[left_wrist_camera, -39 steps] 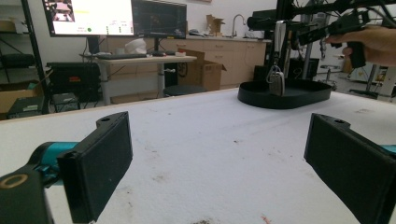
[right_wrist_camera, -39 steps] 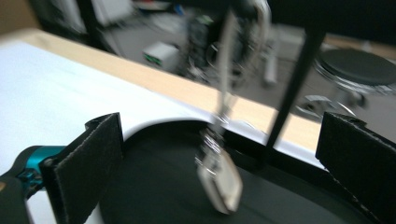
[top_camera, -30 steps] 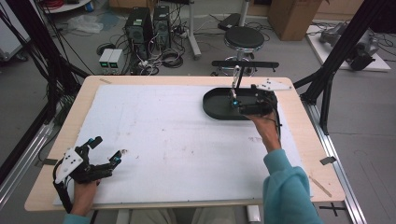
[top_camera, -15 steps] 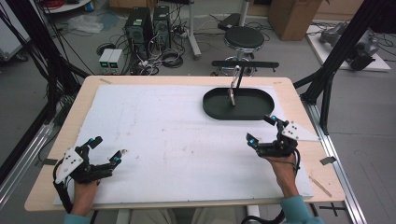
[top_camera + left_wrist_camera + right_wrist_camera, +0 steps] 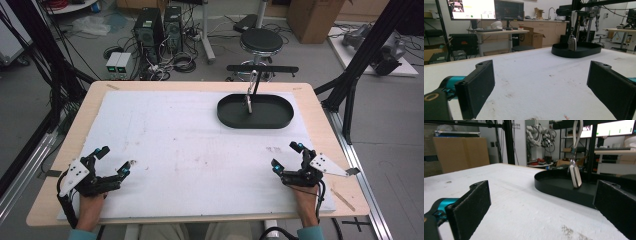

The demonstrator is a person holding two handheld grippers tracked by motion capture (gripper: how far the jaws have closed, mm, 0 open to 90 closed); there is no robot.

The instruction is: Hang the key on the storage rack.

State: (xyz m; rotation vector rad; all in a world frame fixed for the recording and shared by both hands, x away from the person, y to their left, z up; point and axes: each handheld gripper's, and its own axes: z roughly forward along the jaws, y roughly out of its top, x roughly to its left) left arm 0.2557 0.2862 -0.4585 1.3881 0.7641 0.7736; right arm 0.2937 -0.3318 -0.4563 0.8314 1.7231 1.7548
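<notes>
1. Down at the near left corner of the white foam-covered wooden table (image 5: 190,145), we see our left gripper (image 5: 114,161) resting on the surface, its jaws spread wide with nothing between them.
2. Along that gripper's own view, the two black jaw pads (image 5: 477,87) stand far apart over bare white foam (image 5: 536,82), and the mat shows faint reddish-brown stains close to them.
3. At the near right side of the table, our right gripper (image 5: 286,156) also sits on the foam, jaws wide apart and holding nothing; a grey three-cornered plate (image 5: 327,165) rides on top of it.
4. Well apart from both grippers, toward the far right of the table, lies the black oval shallow tray (image 5: 230,116).
5. Inside that tray a small silver-white oblong fob (image 5: 247,102) hangs from a pale strap (image 5: 252,80) off a black T-shaped stand (image 5: 262,68), its lower end just at the tray floor; we cannot tell whether it touches.
6. From the right gripper view, the fob (image 5: 575,177) hangs nearly upright, slightly tilted, over the tray's dark floor (image 5: 564,185), ahead of and between the two open jaw pads (image 5: 471,207).
7. From the left gripper view, the tray (image 5: 564,52) and fob (image 5: 572,43) sit far off, ahead and to the right.
</notes>
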